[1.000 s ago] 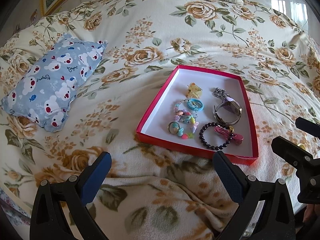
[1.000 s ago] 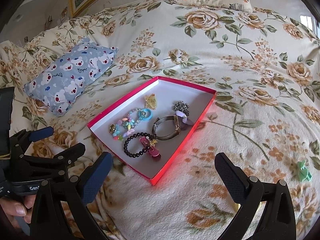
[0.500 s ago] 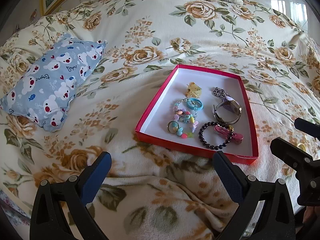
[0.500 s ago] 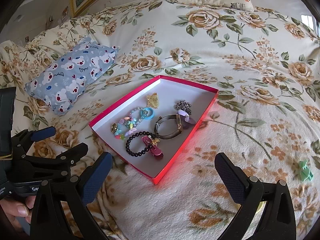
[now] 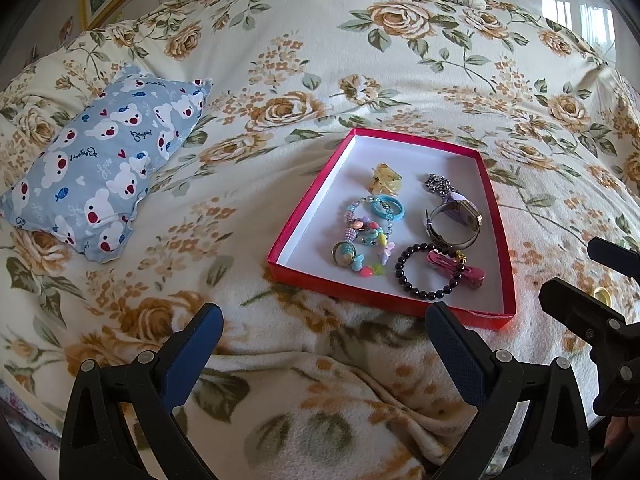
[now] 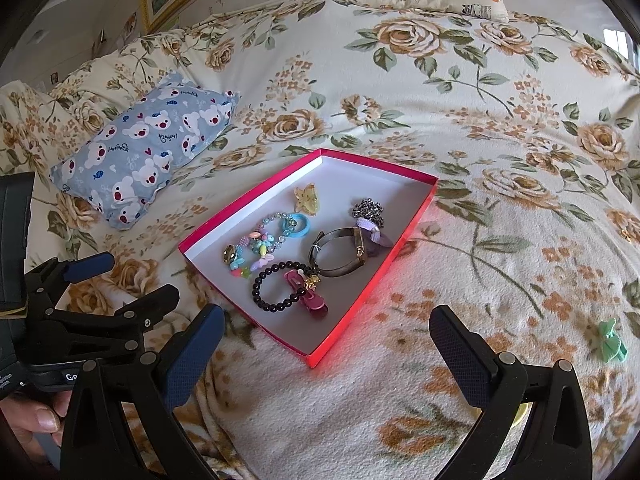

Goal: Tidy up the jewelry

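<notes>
Red tray [image 5: 505, 248] w/ bracelet [image 5: 430, 270], watch [image 5: 456, 220] on bed. Left gripper [image 5: 322, 340] & right gripper [image 6: 326, 340] both spread wide, holding nothing.

"love" on blue bear pillow [image 5: 100, 164]

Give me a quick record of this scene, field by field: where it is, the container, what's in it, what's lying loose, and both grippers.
surface: floral blanket on a bed
container: red box, white inside
in box: black bead bracelet, pink hair clip, watch, blue ring, yellow clip
loose on blanket: green clip, right of the box
nearby: blue bear pillow
left gripper: open, holds nothing
right gripper: open, holds nothing
</notes>
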`<state>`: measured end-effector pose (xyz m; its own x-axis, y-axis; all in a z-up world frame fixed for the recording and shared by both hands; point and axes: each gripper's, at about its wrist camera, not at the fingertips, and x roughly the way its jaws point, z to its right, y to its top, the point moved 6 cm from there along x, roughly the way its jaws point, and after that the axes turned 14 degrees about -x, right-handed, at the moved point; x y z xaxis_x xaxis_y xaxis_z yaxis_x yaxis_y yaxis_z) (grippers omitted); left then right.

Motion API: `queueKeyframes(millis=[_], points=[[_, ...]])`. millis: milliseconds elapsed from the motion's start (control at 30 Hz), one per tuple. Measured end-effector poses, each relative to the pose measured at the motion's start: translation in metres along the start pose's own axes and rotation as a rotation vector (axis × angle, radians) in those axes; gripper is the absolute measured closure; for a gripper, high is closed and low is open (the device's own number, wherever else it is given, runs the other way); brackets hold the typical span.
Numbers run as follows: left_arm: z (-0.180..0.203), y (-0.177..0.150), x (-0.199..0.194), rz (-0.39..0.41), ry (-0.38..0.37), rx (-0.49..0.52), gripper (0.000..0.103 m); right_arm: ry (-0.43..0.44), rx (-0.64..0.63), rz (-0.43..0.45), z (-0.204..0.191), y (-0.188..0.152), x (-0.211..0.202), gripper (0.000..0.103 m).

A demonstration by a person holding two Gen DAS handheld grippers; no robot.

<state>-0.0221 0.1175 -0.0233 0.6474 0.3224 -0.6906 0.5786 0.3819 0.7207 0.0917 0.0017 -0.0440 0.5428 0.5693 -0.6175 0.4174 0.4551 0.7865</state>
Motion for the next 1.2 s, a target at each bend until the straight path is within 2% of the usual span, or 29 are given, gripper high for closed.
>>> queueKeyframes(millis=[1200], points=[[0.011,0.003,0.010,-0.021,-0.011,0.009,0.001,0.012,0.034,-0.013,0.010,-0.005,0.007,0.000]])
